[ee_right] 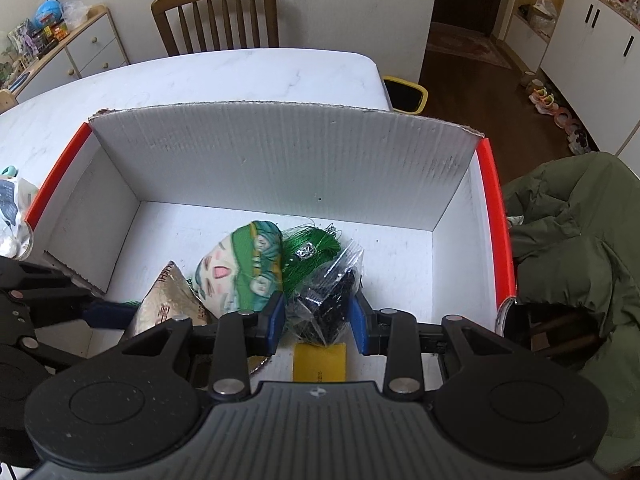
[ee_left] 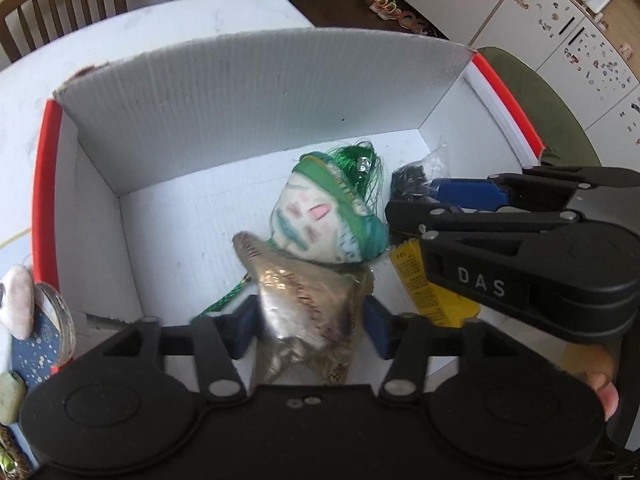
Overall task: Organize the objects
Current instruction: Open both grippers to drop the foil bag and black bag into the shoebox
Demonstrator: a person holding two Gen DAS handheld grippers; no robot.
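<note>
Crinkly silver foil packet (ee_left: 298,300) sits between the blue pads of the left tool (ee_left: 306,330), low over the near end of the white corrugated cardboard box with red edges (ee_left: 44,168) on the marble-look worktop (ee_right: 240,76). Jaws look closed down onto the foil, so I'd say it has hold of it. Right tool (ee_right: 318,322) is doing the same thing with a clear plastic zip bag of small black parts (ee_right: 330,300), pads pressed to both sides of it, also inside the box.

Between the two lies a soft fabric pouch in green and cream with a green tassel (ee_left: 326,220), and a flat yellow card packet (ee_right: 320,362) lies on the box floor near the right tool.

Handling guess: the foil packet looks light and squashy, and kind of slippery, so pinching across the fat middle seems safer than a corner. Zip bag is floppy and the contents will shift, so grab near the bulk, not the loose film.
</note>
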